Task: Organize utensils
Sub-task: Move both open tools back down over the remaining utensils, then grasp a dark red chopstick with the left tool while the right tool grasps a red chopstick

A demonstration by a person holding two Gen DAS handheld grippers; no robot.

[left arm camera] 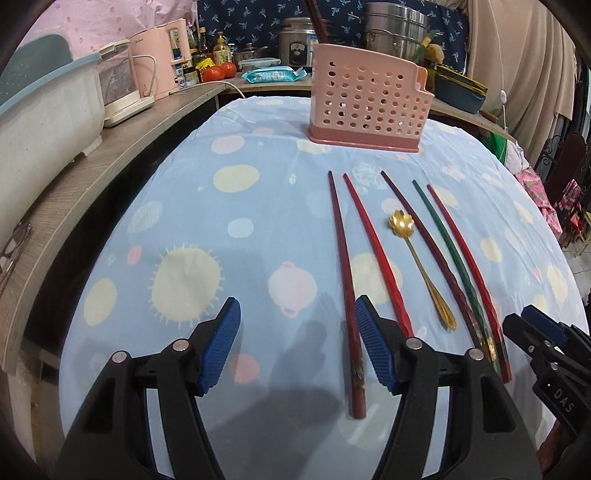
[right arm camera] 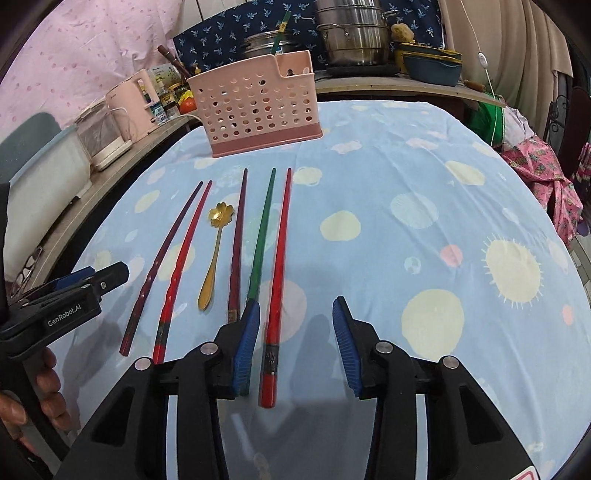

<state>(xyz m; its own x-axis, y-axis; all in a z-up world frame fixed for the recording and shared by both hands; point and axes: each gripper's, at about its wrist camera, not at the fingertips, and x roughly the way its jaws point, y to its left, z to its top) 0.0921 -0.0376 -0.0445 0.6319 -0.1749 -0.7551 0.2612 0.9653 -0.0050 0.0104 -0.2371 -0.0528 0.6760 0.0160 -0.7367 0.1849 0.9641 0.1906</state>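
Observation:
A pink perforated utensil holder [left arm camera: 365,99] [right arm camera: 258,110] stands at the far side of the table. Several chopsticks lie side by side: dark red [left arm camera: 341,266] [right arm camera: 162,258], red [left arm camera: 376,251] [right arm camera: 184,258], purple [left arm camera: 424,243] [right arm camera: 238,236], green [left arm camera: 447,251] [right arm camera: 262,229], and red [left arm camera: 465,258] [right arm camera: 279,266]. A gold flower spoon [left arm camera: 421,266] [right arm camera: 216,251] lies among them. My left gripper [left arm camera: 297,314] is open above the cloth, the dark red chopstick's near end between its fingers. My right gripper [right arm camera: 295,317] is open, the rightmost red chopstick's near end between its fingers.
The table wears a blue patterned cloth [left arm camera: 221,221] [right arm camera: 406,184]. A wooden shelf [left arm camera: 92,166] at left holds a tub, a pink kettle, bottles and tomatoes. Steel pots [right arm camera: 351,33] and a blue dish stand behind. A hand [right arm camera: 33,398] holds the left gripper.

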